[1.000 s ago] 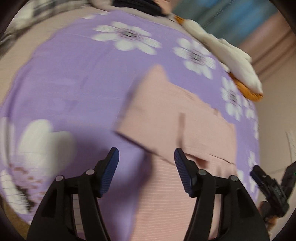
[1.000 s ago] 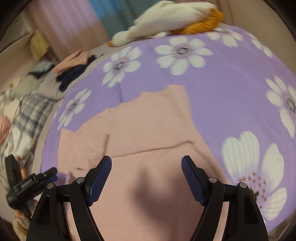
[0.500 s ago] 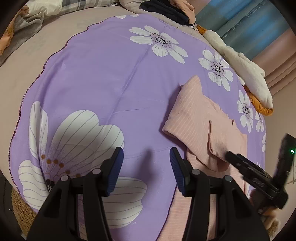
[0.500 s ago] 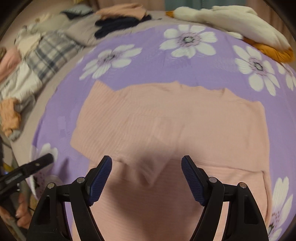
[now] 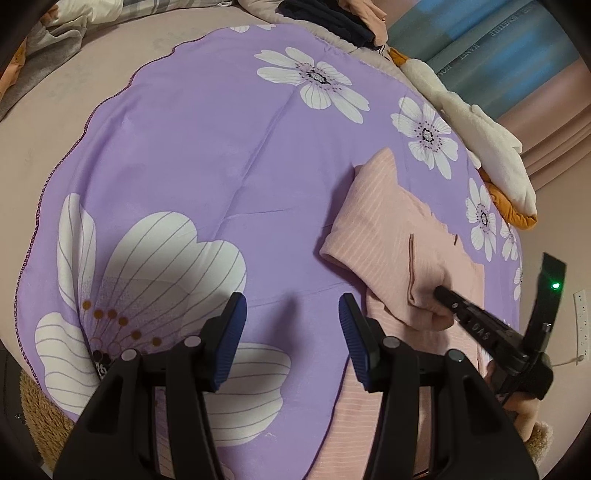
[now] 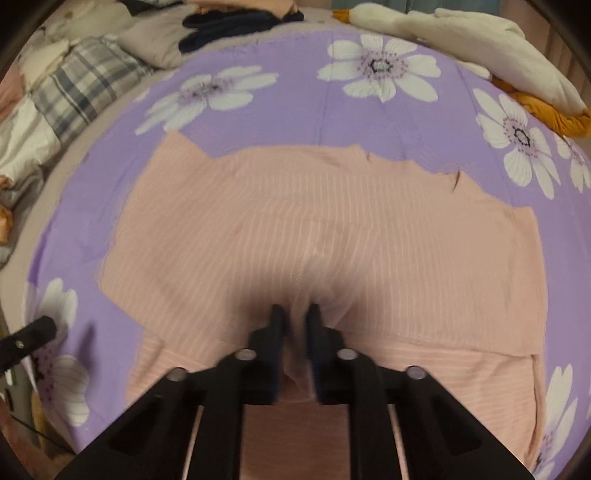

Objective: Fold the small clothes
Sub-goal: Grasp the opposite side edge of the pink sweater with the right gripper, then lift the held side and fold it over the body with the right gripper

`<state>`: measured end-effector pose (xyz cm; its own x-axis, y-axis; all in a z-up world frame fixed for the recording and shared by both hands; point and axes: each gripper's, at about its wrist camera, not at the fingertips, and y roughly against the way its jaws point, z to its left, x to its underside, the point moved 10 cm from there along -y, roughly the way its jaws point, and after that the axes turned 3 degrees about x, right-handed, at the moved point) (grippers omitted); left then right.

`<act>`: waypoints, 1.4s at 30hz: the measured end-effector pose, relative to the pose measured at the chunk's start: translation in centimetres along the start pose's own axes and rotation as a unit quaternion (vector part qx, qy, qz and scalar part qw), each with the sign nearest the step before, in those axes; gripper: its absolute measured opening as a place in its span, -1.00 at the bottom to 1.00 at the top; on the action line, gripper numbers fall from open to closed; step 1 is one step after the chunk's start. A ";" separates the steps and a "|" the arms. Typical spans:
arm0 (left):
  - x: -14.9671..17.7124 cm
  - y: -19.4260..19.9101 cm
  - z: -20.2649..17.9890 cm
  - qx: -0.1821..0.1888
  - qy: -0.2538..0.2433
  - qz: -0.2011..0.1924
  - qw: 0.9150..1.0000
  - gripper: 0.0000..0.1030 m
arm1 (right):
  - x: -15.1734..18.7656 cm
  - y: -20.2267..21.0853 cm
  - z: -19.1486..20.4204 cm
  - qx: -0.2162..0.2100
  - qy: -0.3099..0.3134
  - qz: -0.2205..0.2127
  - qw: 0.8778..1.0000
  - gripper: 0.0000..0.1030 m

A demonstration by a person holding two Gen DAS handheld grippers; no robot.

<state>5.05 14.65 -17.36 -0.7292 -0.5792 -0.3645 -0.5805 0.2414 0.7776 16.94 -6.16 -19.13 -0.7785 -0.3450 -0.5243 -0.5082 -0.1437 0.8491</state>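
A pink striped garment (image 6: pixel 332 229) lies spread on a purple flowered blanket (image 6: pixel 295 110), partly folded over itself. My right gripper (image 6: pixel 295 314) is shut on a pinched fold of the pink garment near its front edge. In the left wrist view the pink garment (image 5: pixel 388 229) lies at the right, and the right gripper (image 5: pixel 443 295) shows there, pinching its cloth. My left gripper (image 5: pixel 291 314) is open and empty over the bare purple blanket (image 5: pixel 221 147), left of the garment.
A white and orange cloth pile (image 6: pixel 480 44) lies at the blanket's far right edge. Plaid and other clothes (image 6: pixel 74 88) are heaped at the far left, dark clothes (image 6: pixel 229 26) at the back. A curtain (image 5: pixel 498 55) hangs behind.
My right gripper has closed from wide open onto a fold of the pink garment. The left gripper has stayed open over the blanket, left of the garment.
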 end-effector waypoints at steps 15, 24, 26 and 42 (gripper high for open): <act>-1.0 0.3 -1.4 0.012 -0.008 -0.007 1.000 -0.01 | -10.5 11.1 -2.4 -0.001 -0.014 -0.157 0.987 -0.86; -2.2 -1.0 -4.3 0.019 -0.044 -0.005 0.999 -0.01 | -12.2 13.9 -6.3 -0.017 -0.058 -0.203 0.977 -0.86; -2.7 -1.6 -5.1 0.020 -0.052 -0.001 0.998 -0.03 | -11.9 13.6 -7.5 -0.016 -0.070 -0.203 0.976 -0.86; -4.9 -9.9 -12.7 0.030 -0.136 0.046 0.989 -0.69 | -5.4 6.0 -15.4 -0.038 -0.190 -0.121 0.974 -0.86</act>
<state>18.97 5.27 -16.73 -0.8453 -0.3236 -0.4252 -0.5224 0.3332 0.7849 23.79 -19.44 -10.26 -0.7263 0.0730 -0.6834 -0.6766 -0.2509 0.6923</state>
